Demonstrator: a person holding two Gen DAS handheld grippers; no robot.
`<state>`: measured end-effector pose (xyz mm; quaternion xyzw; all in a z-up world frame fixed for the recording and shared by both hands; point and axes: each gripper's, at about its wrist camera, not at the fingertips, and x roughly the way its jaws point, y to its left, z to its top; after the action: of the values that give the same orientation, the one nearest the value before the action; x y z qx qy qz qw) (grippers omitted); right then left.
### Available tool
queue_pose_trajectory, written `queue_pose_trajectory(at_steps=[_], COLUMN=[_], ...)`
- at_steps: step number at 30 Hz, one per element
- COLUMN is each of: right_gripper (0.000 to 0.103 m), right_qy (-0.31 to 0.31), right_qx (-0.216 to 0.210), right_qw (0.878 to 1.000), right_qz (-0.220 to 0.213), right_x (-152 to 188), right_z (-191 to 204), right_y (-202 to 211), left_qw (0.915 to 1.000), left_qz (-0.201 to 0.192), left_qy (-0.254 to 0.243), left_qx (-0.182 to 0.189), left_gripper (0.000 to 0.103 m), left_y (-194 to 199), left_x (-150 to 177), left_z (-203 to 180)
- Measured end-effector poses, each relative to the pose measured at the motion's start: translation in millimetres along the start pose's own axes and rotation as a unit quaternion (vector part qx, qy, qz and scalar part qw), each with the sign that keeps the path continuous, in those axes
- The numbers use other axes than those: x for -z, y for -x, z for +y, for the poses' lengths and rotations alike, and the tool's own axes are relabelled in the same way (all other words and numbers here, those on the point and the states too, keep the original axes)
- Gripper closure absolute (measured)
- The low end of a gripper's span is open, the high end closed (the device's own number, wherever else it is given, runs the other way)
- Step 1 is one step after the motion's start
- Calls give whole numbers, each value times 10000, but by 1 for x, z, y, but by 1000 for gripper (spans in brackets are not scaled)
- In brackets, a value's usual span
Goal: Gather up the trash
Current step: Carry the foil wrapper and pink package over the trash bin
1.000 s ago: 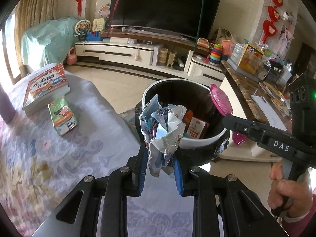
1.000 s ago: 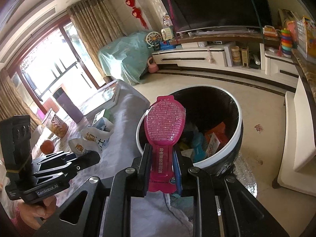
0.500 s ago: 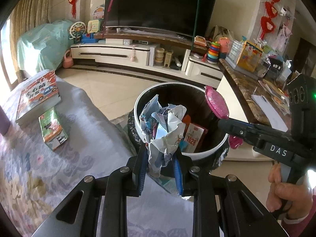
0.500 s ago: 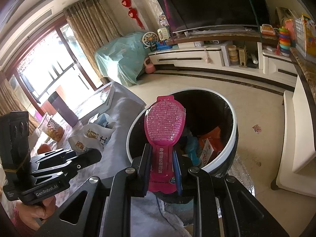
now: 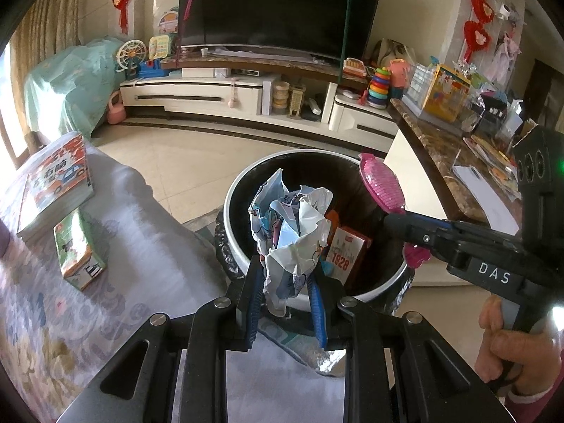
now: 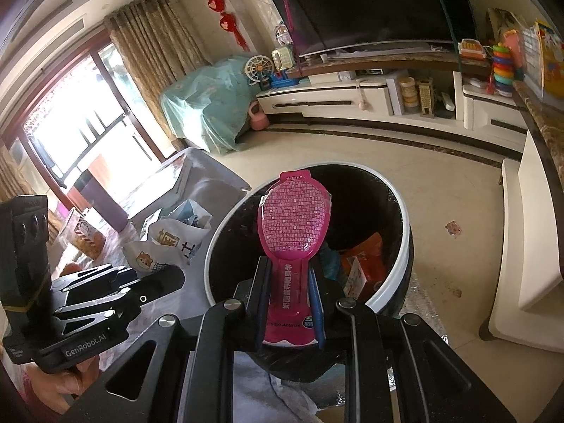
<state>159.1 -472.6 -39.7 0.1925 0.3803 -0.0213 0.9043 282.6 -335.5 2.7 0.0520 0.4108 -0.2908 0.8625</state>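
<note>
My left gripper [image 5: 286, 278] is shut on a crumpled white and blue wrapper [image 5: 292, 229], held over the near rim of the round bin [image 5: 232, 190]. The bin has a white rim, a black liner and packaging inside, among it a red carton marked 1928 [image 5: 343, 252]. My right gripper [image 6: 289, 282] is shut on the stem of a flat pink spoon-shaped package [image 6: 294, 222], which sticks up over the bin's [image 6: 405, 243] opening. In the left wrist view the right gripper [image 5: 394, 218] comes in from the right with the pink package [image 5: 382, 185] above the bin's right side.
A table with a pale patterned cloth [image 5: 105, 299] lies left of the bin and carries a book [image 5: 56, 183] and a green carton [image 5: 79, 253]. Snack bags [image 6: 169, 243] lie on it too. A marble-topped counter [image 5: 440, 165] stands right of the bin. Beyond lies tiled floor [image 5: 197, 162].
Both grippers have drifted toward the bin with their loads still gripped; the bin now sits more centrally beneath the wrapper and the pink package. The book and carton slid left in the left wrist view.
</note>
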Motion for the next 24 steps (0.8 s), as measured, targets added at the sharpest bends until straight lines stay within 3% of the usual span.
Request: queue_pose_trajectory(at_steps=[24], right_gripper=[83], right_qy=[-135], right_qx=[136], right_qw=[9998], right_qz=[73], right_x=[-11], right_z=[-10], right_y=[-11], left_qw=[9996], left_qz=[152], left_qy=[-205], left_qx=[-88], left_gripper=[80], left_y=[-34], left_x=[-23], left_z=[-13])
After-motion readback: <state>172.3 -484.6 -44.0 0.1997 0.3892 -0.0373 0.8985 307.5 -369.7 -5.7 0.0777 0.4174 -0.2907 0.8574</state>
